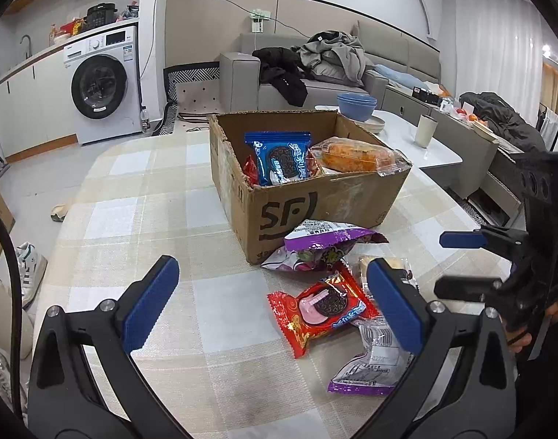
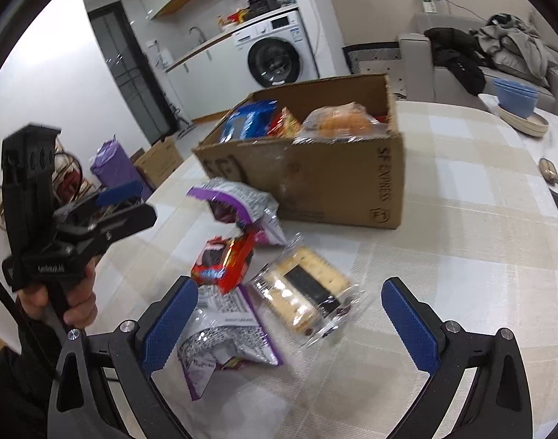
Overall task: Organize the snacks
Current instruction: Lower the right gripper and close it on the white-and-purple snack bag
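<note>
An open cardboard box (image 1: 315,201) (image 2: 315,179) stands on the checked tablecloth. It holds a blue Oreo pack (image 1: 279,157) (image 2: 247,119) and wrapped bread (image 1: 355,155) (image 2: 344,120). In front of it lie a purple bag (image 1: 326,245) (image 2: 238,208), a red Oreo pack (image 1: 322,307) (image 2: 224,259), a clear cracker pack (image 2: 304,292) and a silver-purple bag (image 1: 370,366) (image 2: 224,333). My left gripper (image 1: 271,303) (image 2: 147,201) hovers open over the red pack. The right gripper (image 2: 289,325) (image 1: 439,263) hangs open above the crackers, holding nothing.
Blue bowls on a plate (image 1: 355,104) (image 2: 516,98) and a cup (image 1: 425,130) sit on the white table behind. A key ring (image 2: 549,173) lies at the right. Bare cloth (image 1: 150,219) stretches left of the box. A washing machine (image 1: 103,84) and a sofa stand beyond.
</note>
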Tool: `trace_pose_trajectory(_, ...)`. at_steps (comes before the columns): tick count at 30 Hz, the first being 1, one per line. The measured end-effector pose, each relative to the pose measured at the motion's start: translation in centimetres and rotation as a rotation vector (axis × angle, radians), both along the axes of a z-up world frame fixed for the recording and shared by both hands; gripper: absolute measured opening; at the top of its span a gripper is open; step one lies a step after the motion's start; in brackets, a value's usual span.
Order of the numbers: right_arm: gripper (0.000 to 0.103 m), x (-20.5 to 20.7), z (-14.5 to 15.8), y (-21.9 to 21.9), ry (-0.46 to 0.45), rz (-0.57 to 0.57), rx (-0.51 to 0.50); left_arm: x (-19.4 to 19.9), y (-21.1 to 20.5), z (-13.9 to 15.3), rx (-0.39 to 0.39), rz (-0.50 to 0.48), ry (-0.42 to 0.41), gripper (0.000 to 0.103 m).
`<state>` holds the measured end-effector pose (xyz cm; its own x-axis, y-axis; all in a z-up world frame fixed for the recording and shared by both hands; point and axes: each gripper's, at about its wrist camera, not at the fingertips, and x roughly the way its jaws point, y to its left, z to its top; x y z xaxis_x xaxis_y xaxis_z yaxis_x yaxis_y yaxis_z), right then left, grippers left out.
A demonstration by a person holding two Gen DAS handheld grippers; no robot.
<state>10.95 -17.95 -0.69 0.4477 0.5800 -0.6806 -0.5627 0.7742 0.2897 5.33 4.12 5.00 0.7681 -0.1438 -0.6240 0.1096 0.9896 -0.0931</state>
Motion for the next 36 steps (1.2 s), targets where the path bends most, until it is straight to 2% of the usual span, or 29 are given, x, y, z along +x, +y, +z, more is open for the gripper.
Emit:
trace_pose_trajectory(11, 0.102, -3.1, -0.7, 4.8, -0.038, 0.212, -0.072, 0.0, 1.0, 0.0, -0.006, 0.004, 0.01, 0.102)
trace_pose_trajectory(16, 0.097, -4.1, -1.6, 6.8, -0.037, 0.287, -0.103, 0.2, 1.3, -0.3, -0.012, 0.014, 0.019, 0.102)
trace_pose_trajectory(18, 0.09, -4.3, -2.1, 7.4, -0.027, 0.307, -0.113, 0.3, 1.3, -0.4, -0.013, 0.014, 0.02, 0.102)
trace_pose_trajectory(28, 0.088, -3.8, -4.6, 9.2, -0.002, 0.292, -0.184, 0.6, 1.3, -0.9, -0.007, 0.008, 0.031, 0.102)
trace_pose_trajectory(34, 0.079, -3.7, -5.8, 10.3, -0.019, 0.28, -0.243, 0.7, 1.3, -1.2, -0.008, 0.005, 0.034, 0.102)
trace_pose_trajectory(36, 0.073, -3.7, -6.0, 10.5, -0.033, 0.282, -0.26, 0.7, 1.3, -1.2, -0.009, 0.005, 0.034, 0.102)
